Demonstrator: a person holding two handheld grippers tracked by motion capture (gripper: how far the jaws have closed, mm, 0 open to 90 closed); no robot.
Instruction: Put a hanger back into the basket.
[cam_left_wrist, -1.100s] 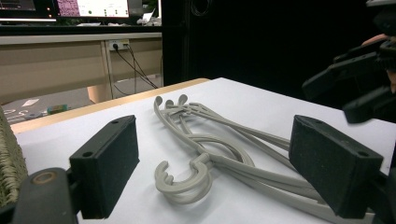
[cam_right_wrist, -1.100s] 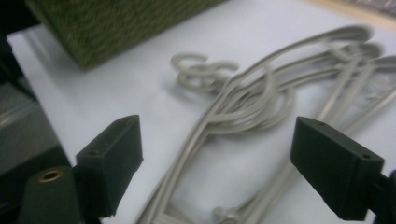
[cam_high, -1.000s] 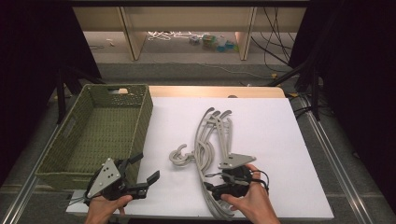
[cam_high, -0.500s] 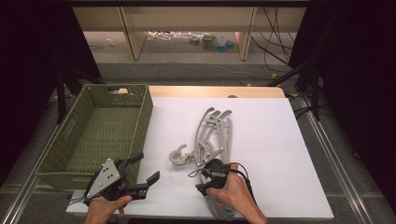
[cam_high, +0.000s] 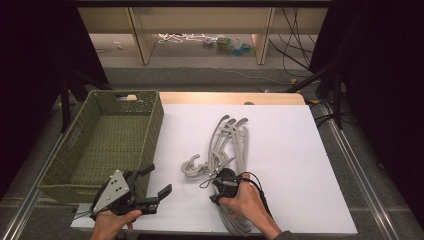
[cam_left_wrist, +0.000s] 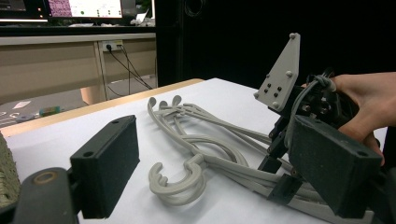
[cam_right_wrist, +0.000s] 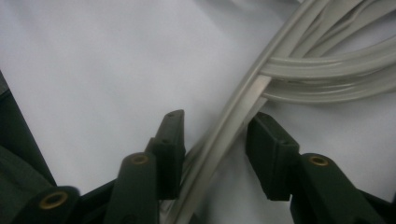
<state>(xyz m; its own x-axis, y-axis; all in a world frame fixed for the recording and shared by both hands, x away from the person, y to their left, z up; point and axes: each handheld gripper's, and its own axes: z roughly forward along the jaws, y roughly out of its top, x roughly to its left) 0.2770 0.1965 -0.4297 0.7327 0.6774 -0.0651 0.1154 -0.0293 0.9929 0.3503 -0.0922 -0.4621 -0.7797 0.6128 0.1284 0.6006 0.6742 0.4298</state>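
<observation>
Nothing was binned yet: basket (cam_high: 107, 145) at left empty, hangers (cam_high: 227, 145) at centre, right tongs (cam_right_wrist: 215, 154) just closing around one arm, not pinching, left tongs (cam_high: 152, 185) wide open, idle.

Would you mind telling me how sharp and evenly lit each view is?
High view: white table top bright and sharp, surroundings black. Left gripper view: hangers crisp, near jaws softer, background dark. Right gripper view: close and soft, hanger arm slightly blurred, no glare.
</observation>
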